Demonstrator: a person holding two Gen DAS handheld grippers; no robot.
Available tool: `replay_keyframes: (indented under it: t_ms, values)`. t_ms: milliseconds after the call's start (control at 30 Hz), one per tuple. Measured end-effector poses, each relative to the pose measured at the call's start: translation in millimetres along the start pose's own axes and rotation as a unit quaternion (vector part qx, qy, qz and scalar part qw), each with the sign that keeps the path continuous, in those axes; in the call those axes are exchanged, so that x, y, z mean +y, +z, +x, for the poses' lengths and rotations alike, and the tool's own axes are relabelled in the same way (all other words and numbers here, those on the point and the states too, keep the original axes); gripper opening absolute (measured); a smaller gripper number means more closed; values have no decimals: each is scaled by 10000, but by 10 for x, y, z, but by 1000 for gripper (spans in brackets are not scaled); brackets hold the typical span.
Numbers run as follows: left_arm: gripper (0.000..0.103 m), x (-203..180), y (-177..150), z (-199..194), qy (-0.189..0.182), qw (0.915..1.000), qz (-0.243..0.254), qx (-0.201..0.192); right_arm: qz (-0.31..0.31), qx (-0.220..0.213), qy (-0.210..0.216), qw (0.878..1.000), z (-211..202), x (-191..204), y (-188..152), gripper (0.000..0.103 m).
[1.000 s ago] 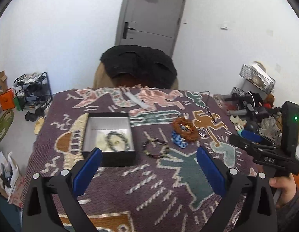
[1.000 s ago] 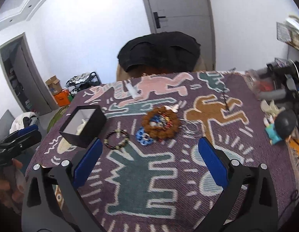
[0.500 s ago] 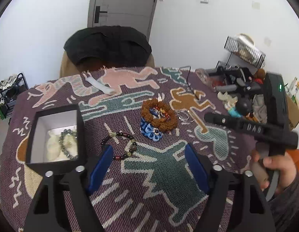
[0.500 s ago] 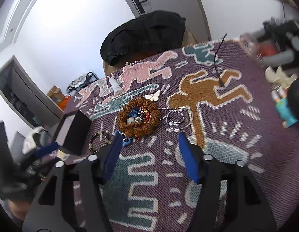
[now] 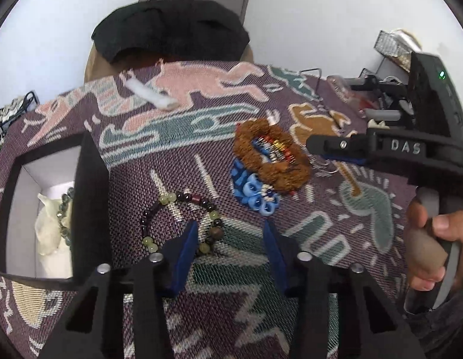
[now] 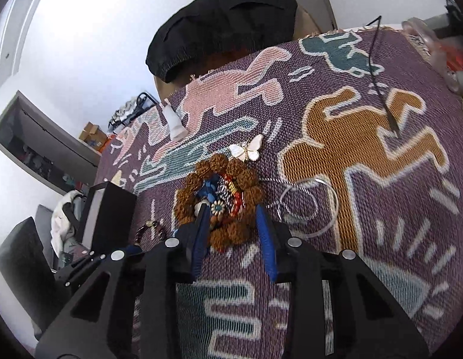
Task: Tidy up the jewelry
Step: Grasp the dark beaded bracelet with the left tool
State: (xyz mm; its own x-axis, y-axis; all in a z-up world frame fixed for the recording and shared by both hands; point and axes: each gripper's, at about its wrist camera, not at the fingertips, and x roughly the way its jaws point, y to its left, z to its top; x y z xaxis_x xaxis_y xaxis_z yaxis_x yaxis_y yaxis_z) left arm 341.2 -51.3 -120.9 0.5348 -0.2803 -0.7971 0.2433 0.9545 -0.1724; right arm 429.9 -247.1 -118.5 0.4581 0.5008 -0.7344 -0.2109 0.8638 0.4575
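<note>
The right gripper (image 6: 232,212) has its fingers (image 6: 265,233) parted around the near half of the brown bead bracelet (image 6: 243,179), one blue finger inside the ring and one just outside it. Just beyond the bracelet lies a white butterfly brooch (image 6: 247,149); beside it, toward the brown figure on the patterned cloth (image 6: 366,155), lie thin wire hoops (image 6: 306,206). A black box (image 6: 111,209) stands on the surface on the bracelet's other side.
</note>
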Motion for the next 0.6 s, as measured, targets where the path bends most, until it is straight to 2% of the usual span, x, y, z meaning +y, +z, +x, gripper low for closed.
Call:
replay_keyframes:
  t_ms: [167, 267, 300, 467, 600]
  values:
    - [28, 16, 16, 157, 150, 9998, 23, 151, -169, 151, -126, 9997, 162, 54, 105, 33]
    - [10, 8, 39, 177, 467, 9987, 116, 182, -209, 223, -173, 9994, 229, 54, 159, 30]
    - [8, 26, 48, 181, 479, 9986, 86, 192, -227, 236, -198, 9993, 246, 55, 184, 30]
    - [8, 71, 96, 97, 313, 9995, -31, 72, -373, 376, -346, 9980, 307, 104, 258, 30]
    - [7, 56, 143, -12, 266, 9996, -59, -86, -364, 546, -660, 9957, 336, 69, 289, 30]
